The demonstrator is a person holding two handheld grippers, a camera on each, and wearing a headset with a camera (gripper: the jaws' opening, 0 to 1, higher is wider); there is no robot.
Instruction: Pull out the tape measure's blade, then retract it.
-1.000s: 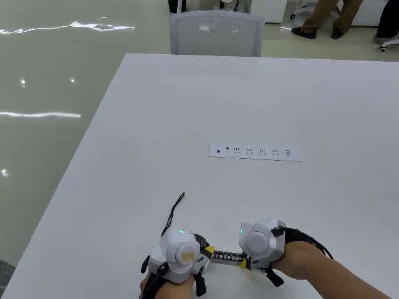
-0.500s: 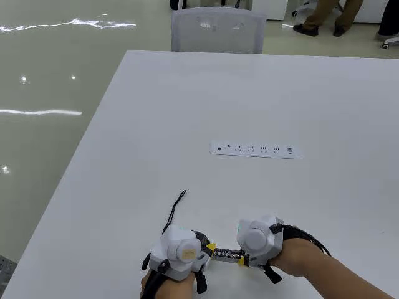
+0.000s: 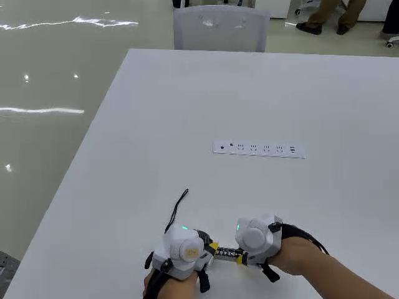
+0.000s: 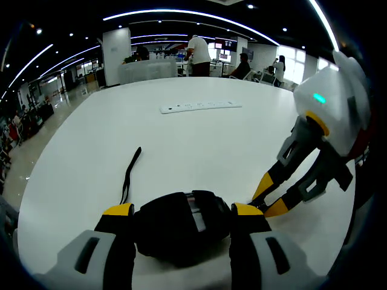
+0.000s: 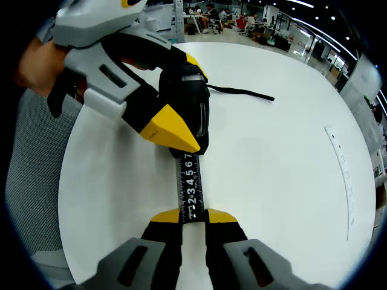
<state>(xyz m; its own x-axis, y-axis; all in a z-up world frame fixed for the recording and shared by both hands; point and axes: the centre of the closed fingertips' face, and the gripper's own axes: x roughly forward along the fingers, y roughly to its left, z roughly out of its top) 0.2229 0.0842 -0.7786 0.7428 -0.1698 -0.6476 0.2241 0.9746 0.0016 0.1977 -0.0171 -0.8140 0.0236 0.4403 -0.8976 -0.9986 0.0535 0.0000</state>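
Note:
A black tape measure (image 4: 181,225) lies on the white table (image 3: 249,93), its body clamped between the yellow-tipped fingers of my left gripper (image 4: 183,211). Its wrist strap (image 4: 129,174) trails away across the table. A short length of blade (image 5: 190,184) with printed numbers is out of the case (image 5: 188,103). My right gripper (image 5: 193,215) is shut on the blade's end. In the head view the left gripper (image 3: 202,252) and right gripper (image 3: 240,255) sit close together near the table's front edge, with the blade (image 3: 227,253) between them.
A white power strip (image 3: 259,149) lies flat in the middle of the table. A grey chair (image 3: 219,28) stands at the far edge. People stand in the background beyond it. The table's left edge drops to a shiny floor (image 3: 50,75).
The two grippers have drawn slightly closer together, so the visible blade between them is a little shorter. The head camera has shifted a bit.

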